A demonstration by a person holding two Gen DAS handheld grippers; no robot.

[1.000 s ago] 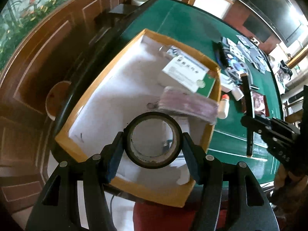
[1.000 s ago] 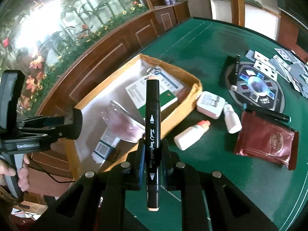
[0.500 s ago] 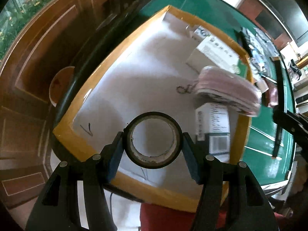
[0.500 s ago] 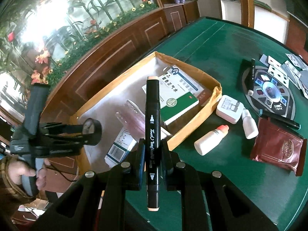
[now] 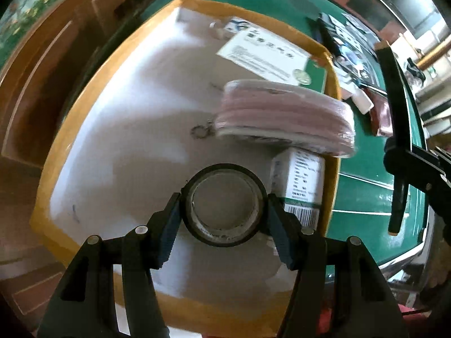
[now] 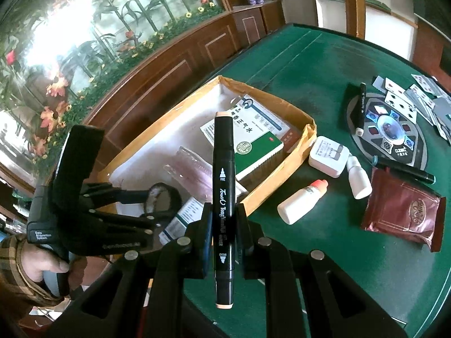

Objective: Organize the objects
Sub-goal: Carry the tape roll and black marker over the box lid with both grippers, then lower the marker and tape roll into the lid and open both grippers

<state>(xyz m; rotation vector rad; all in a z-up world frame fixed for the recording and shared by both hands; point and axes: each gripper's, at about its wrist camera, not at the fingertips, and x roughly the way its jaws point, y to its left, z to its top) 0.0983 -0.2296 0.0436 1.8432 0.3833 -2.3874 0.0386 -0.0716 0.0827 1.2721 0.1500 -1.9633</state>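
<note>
My left gripper [image 5: 223, 207] is shut on a black tape roll [image 5: 223, 233] and holds it low over the near end of the cardboard box [image 5: 53, 152], beside a small white and green carton [image 5: 303, 186]. The roll also shows in the right wrist view [image 6: 162, 200]. The box [image 6: 298, 152] holds a green and white medicine box [image 6: 253, 138] and a pink plastic-wrapped pack [image 5: 284, 115]. My right gripper [image 6: 223, 219] is shut on a black marker [image 6: 223, 180], held upright above the box's near right edge and the green table [image 6: 324, 253].
On the table right of the box lie a white charger [image 6: 328, 156], two small white bottles [image 6: 301, 202], a dark red pouch [image 6: 400, 214], another marker [image 6: 403, 169], a round game board [image 6: 389, 129] and playing cards [image 6: 422, 98]. Wooden wall panels [image 6: 169, 70] run behind the table.
My left gripper has moved lower into the box and to the right with the tape roll, closer to the small carton. My right gripper has kept the marker and shifted slightly.
</note>
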